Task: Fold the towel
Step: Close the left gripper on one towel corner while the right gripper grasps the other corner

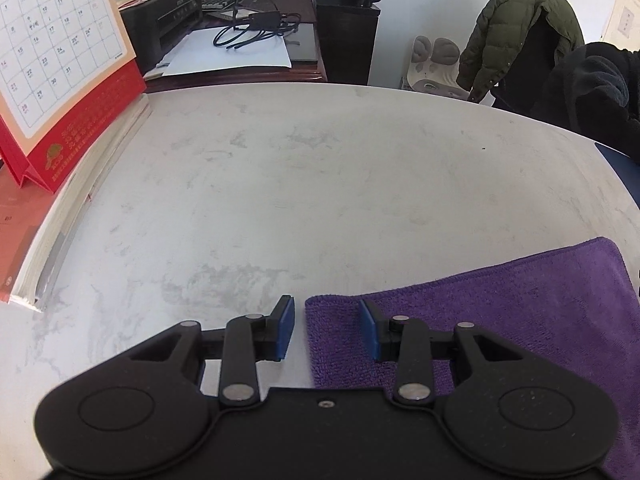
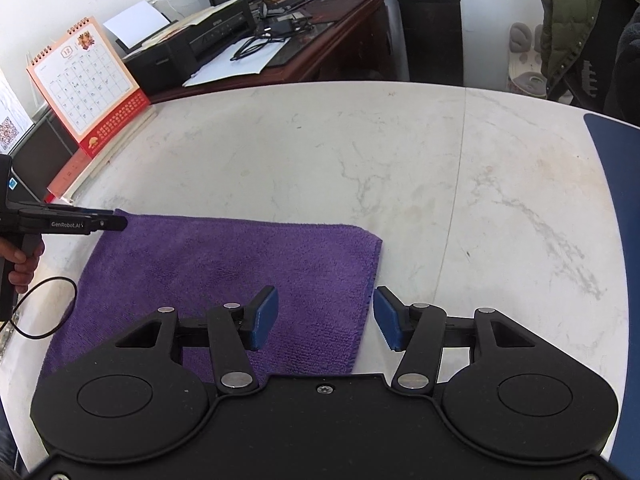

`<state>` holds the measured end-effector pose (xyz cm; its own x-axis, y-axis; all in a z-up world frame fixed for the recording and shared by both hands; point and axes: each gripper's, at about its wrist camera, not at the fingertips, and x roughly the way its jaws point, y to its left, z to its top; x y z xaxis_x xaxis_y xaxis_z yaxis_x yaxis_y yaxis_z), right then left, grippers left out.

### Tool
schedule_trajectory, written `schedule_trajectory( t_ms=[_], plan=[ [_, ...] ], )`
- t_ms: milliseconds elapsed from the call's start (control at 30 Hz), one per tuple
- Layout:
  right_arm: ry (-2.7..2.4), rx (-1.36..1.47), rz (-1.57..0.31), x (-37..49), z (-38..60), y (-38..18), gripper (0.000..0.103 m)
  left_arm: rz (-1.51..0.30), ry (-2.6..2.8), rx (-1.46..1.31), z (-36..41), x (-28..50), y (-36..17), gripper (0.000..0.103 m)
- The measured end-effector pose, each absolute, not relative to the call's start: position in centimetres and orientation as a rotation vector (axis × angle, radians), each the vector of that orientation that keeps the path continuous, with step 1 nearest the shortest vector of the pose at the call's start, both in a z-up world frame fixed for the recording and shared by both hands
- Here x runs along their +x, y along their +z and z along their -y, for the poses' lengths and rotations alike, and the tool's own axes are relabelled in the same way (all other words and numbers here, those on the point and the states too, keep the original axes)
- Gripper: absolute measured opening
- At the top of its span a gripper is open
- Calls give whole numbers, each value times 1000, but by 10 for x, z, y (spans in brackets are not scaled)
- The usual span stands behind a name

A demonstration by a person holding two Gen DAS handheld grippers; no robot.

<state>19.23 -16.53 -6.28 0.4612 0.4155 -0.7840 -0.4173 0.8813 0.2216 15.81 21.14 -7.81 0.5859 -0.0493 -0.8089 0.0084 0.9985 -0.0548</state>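
Note:
A purple towel lies flat on the white marble table, near its front edge. In the left wrist view the purple towel fills the lower right. My left gripper is open and straddles the towel's left edge near the far left corner, with nothing between its blue pads. My right gripper is open over the towel's right edge, one pad above the cloth and one above bare table. In the right wrist view the left gripper shows side-on at the towel's far left corner, held by a hand.
A red desk calendar stands on a stack of books at the table's left. A dark blue surface borders the table's right side. Behind are a desk with a printer, cables, and jackets on a chair.

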Motion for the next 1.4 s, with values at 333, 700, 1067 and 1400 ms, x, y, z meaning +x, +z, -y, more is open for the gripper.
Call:
schedule_trajectory(
  t_ms=[333, 700, 1067, 1400],
  plan=[
    [523, -45, -952, 204, 160, -65, 52, -940, -101, -65, -210, 162, -77, 9],
    [503, -79, -935, 223, 156, -69, 52, -934, -122, -36, -205, 158, -74, 8],
    [520, -138, -930, 240, 140, -80, 50, -945, -126, -18, -205, 156, -75, 8],
    [621, -226, -942, 237, 127, -78, 7, -944, -136, -16, -211, 154, -73, 10]
  ],
)
